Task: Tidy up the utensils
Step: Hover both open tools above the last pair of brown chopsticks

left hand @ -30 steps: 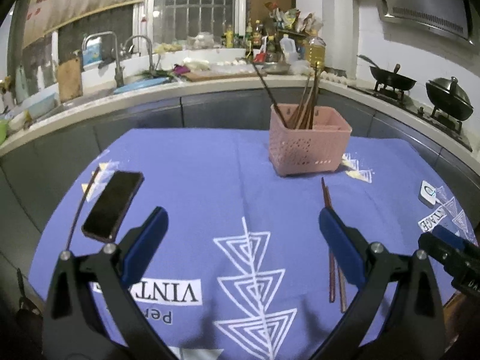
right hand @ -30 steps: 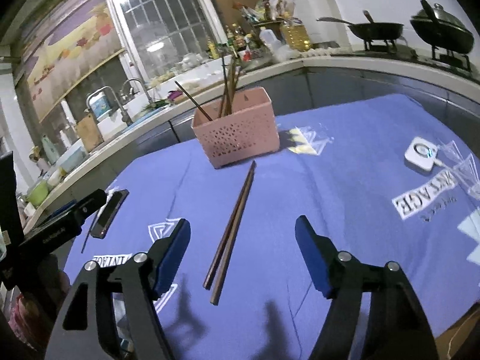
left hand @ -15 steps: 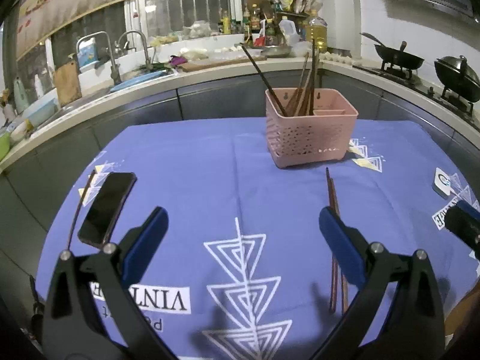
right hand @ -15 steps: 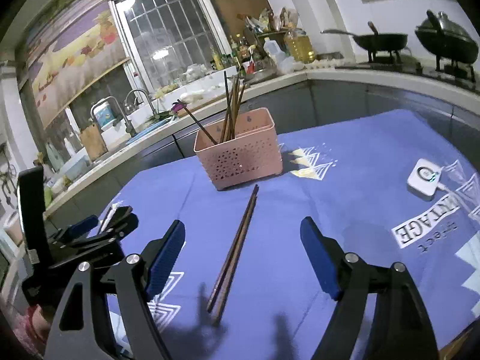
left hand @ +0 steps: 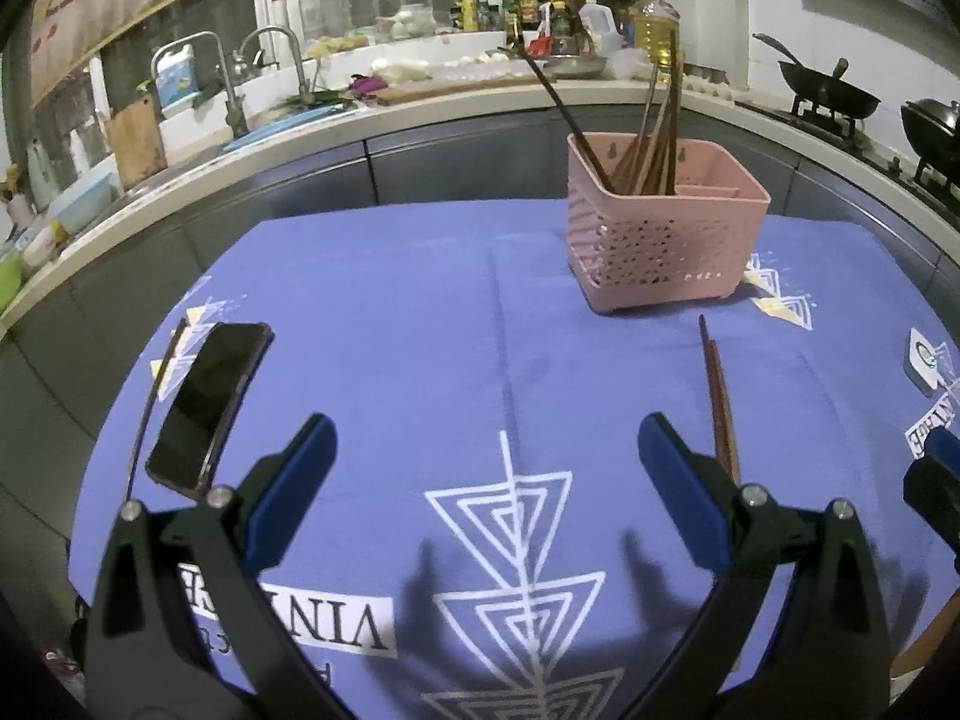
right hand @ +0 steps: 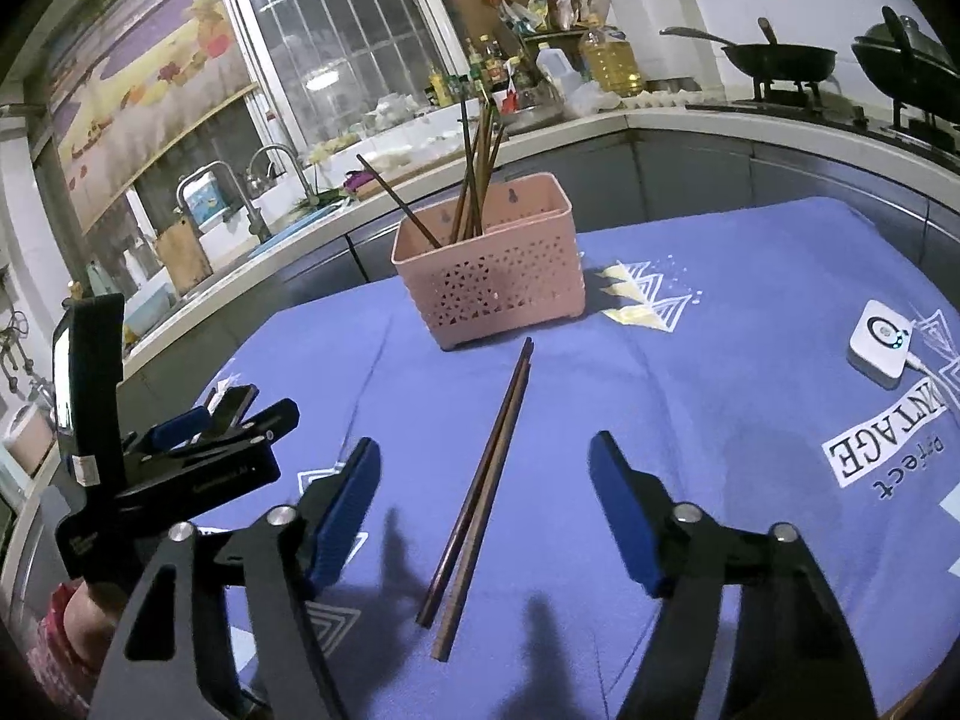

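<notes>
We judge the pair of chopsticks (right hand: 480, 498) light, stiff and slippery, best pinched mid-length by our right hand-held gripper (right hand: 486, 516), whose empty jaws have just been closing around it, while the left hand-held gripper (left hand: 486, 480) gapes empty.

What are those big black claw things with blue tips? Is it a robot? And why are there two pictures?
No robot: a person holds one grabbing tool in each hand, with a camera on each tool, so you get two pictures. The left gripper is open and empty. The right gripper is open too; its jaws have just been closing a little, above two loose chopsticks on the purple tablecloth, not pinching them. Behind stands a pink basket holding more chopsticks. A black phone and a small white gadget also lie there.
</notes>
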